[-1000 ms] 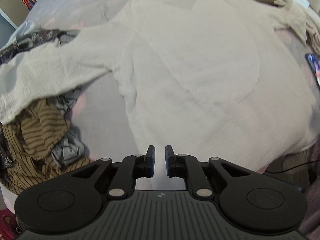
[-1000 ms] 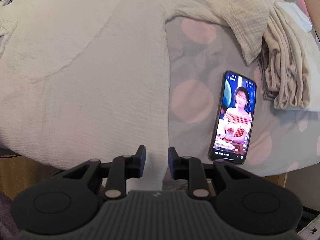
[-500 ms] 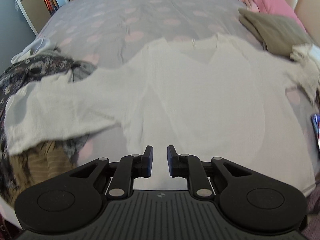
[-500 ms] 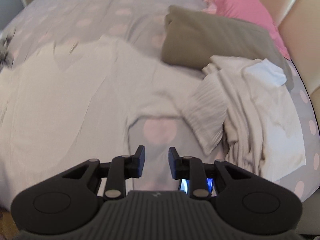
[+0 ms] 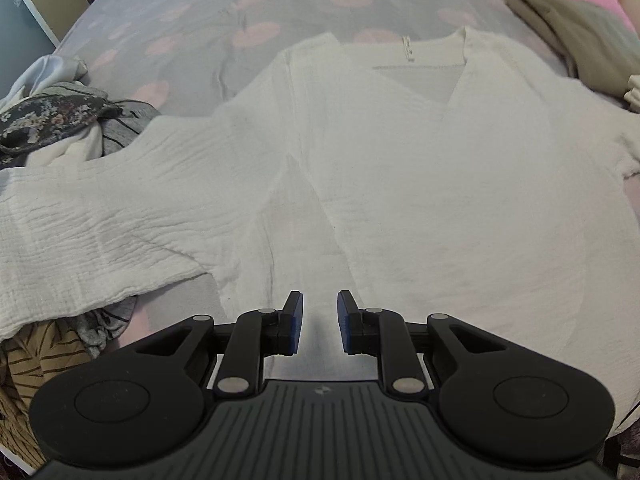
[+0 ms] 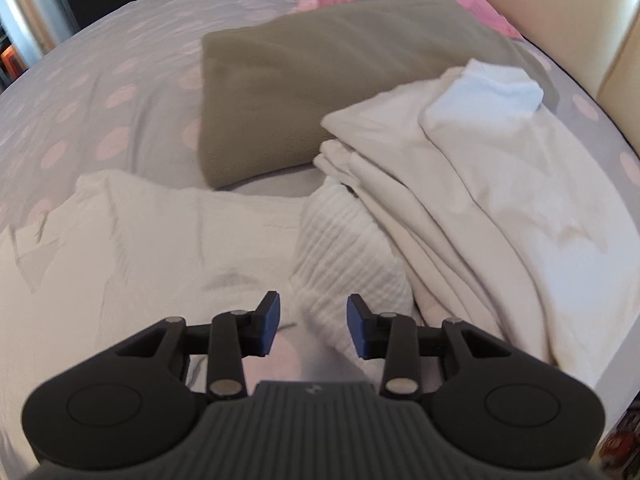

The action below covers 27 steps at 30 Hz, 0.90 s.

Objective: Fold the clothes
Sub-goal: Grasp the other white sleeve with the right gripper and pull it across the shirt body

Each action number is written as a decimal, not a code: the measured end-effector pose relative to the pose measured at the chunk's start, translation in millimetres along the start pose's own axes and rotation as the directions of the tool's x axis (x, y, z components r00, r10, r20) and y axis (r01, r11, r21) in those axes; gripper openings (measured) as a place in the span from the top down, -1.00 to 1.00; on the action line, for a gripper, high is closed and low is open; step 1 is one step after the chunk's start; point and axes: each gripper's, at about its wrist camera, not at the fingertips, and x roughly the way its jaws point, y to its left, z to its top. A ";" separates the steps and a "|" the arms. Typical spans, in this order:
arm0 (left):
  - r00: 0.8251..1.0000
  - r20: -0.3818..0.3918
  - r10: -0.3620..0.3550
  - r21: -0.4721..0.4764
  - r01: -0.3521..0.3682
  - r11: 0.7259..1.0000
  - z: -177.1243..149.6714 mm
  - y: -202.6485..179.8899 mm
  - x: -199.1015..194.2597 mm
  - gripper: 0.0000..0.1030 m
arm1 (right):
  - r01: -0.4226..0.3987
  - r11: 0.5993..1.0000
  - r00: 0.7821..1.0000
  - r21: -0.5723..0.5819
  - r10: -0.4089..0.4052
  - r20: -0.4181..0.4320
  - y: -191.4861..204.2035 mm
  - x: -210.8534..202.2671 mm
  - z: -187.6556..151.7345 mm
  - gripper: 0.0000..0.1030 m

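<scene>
A: On the bed (image 5: 208, 4), what has changed from a second ago?

B: Both views have travelled up the white blouse (image 5: 420, 184) from its hem. The left tongs (image 5: 319, 322) now hang over the body just beside the left armpit, jaws slightly apart and widened a little, nothing between them.

A: And to the left of that?

B: The left sleeve (image 5: 100, 224) lies flat, its far end draped over the heap of patterned clothes (image 5: 52, 120) at the bed's edge. Beyond the collar the spotted cover is bare and open.

A: The right side?

B: The phone seen earlier is out of view. The right tongs (image 6: 313, 327) have just opened wider and stand open over the right sleeve's cuff (image 6: 344, 256), not pinching it. The cuff touches a pile of folded white laundry (image 6: 500, 216); a brown cushion (image 6: 320, 76) sits just behind, so it is crowded there.
</scene>
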 end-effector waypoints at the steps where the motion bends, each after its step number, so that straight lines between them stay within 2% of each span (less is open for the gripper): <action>1: 1.000 -0.011 0.000 -0.003 0.000 1.000 0.9 0.3 4.1 0.67 | 0.026 1.000 1.000 0.002 -0.026 -0.010 0.5 7.5 1.9 0.19; 3: 1.000 -0.027 -0.008 -0.005 0.007 1.000 3.6 0.2 9.6 0.67 | 0.069 0.998 0.997 0.002 -0.068 -0.024 2.0 21.1 6.0 0.20; 7: 0.999 -0.031 -0.013 -0.007 0.013 1.000 9.8 -2.3 12.7 0.67 | 0.090 0.996 0.996 -0.024 -0.090 -0.026 7.1 35.8 13.9 0.26; 10: 0.999 -0.032 -0.018 -0.008 0.018 1.000 13.5 -4.9 15.4 0.67 | 0.111 0.993 0.993 -0.032 -0.112 -0.036 8.6 47.3 14.8 0.65; 11: 0.999 -0.031 -0.018 -0.009 0.018 1.000 14.1 -5.4 15.7 0.67 | 0.120 0.992 0.992 -0.031 -0.121 -0.038 8.6 50.0 15.3 0.90; 15: 1.000 -0.026 -0.016 -0.014 0.016 1.000 16.6 -7.6 16.7 0.67 | 0.130 0.991 0.991 -0.015 -0.131 -0.034 8.5 45.7 18.8 0.99; 21: 1.000 -0.024 -0.003 -0.021 0.002 1.000 13.6 -9.3 16.9 0.67 | 0.044 0.995 0.999 -0.090 -0.043 0.005 29.1 14.1 17.7 0.99; 24: 0.999 -0.040 -0.004 -0.034 0.002 0.999 11.0 -6.9 19.7 0.67 | 0.027 0.990 0.999 -0.135 -0.023 0.033 35.0 10.3 12.8 0.85; 25: 0.999 -0.042 -0.003 -0.038 0.001 0.999 10.5 -6.1 20.1 0.67 | 0.033 0.990 0.999 -0.135 -0.029 0.035 34.0 13.1 11.2 0.73; 26: 0.999 -0.043 -0.001 -0.042 -0.001 0.999 10.1 -5.2 20.4 0.67 | 0.035 0.991 0.999 -0.131 -0.031 0.032 31.8 17.5 9.6 0.29; 27: 0.999 -0.044 0.000 -0.046 -0.002 0.999 9.6 -4.3 20.7 0.67 | 0.032 0.992 0.999 -0.125 -0.029 0.024 29.0 23.4 8.1 0.00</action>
